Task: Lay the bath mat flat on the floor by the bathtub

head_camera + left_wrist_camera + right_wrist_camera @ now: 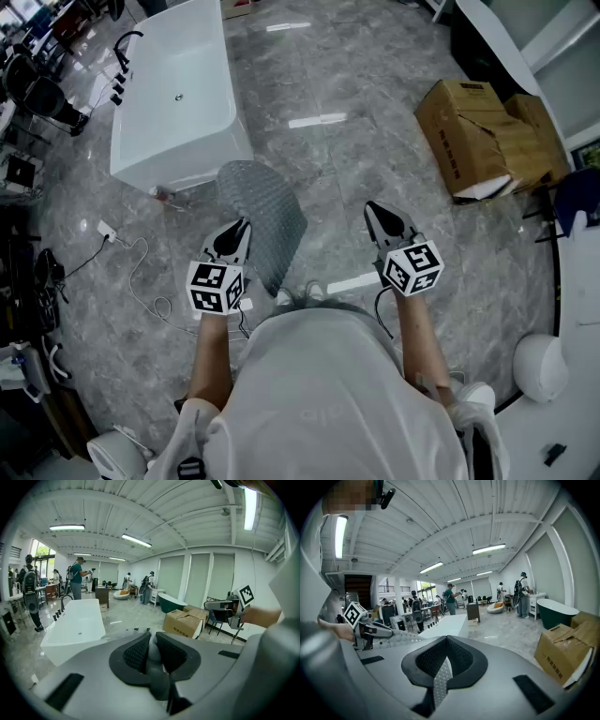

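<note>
The grey dotted bath mat (262, 211) hangs crumpled in the air, just off the near right corner of the white bathtub (178, 94). My left gripper (238, 228) is shut on one edge of it. In the left gripper view a grey fold of the mat (152, 656) is pinched between the jaws of that gripper (151, 637). My right gripper (375, 211) is held to the right of the mat, apart from it, its jaws shut with nothing hanging from them. The right gripper view shows this gripper (446, 641) closed and the mat (401, 637) off to the left.
A torn cardboard box (483, 131) stands on the marble floor at the right. A white cable (141, 281) with a plug lies left of my legs. A faucet (122, 66) is on the tub's left side. Several people stand far back (77, 576).
</note>
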